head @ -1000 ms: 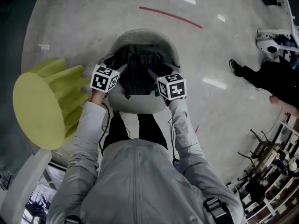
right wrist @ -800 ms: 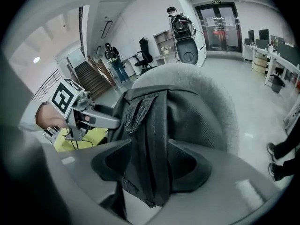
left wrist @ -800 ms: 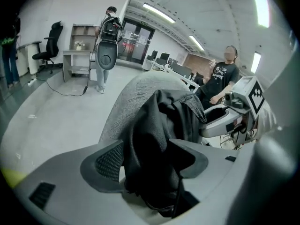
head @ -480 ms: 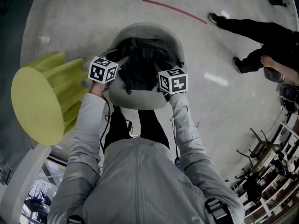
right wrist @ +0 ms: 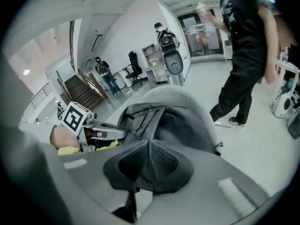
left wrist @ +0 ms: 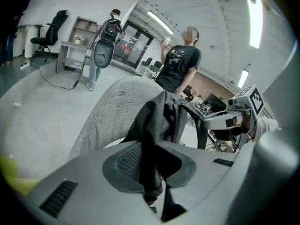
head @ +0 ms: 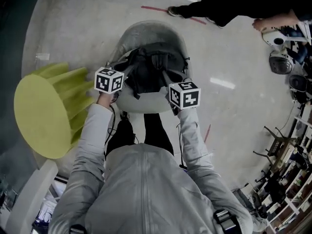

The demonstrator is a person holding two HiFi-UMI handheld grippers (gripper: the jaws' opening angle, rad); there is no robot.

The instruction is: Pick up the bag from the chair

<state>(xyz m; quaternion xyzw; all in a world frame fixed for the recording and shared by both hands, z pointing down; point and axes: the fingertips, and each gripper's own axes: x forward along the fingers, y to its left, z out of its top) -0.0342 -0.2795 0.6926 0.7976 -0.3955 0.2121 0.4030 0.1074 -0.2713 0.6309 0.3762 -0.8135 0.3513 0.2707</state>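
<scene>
A black bag (head: 151, 67) lies in the seat of a grey shell chair (head: 146, 33), its straps spread to both sides. My left gripper (head: 124, 75) is at the bag's left side. In the left gripper view it (left wrist: 152, 175) is shut on a black strap that hangs down from the bag (left wrist: 159, 118) in front of the chair back (left wrist: 110, 111). My right gripper (head: 170, 82) is at the bag's right side. The right gripper view shows it (right wrist: 145, 165) shut on dark bag fabric, with the bag (right wrist: 176, 121) against the chair back (right wrist: 180, 95).
A yellow-green stool (head: 41, 113) lies tipped just left of the chair. A person in black (head: 234, 4) walks past behind the chair, near a red floor line (head: 151, 8). White machines (head: 278, 57) and racks stand at the right.
The person in black has walked from the right side to behind the chair. Both grippers stay on the bag's sides and have barely shifted.
</scene>
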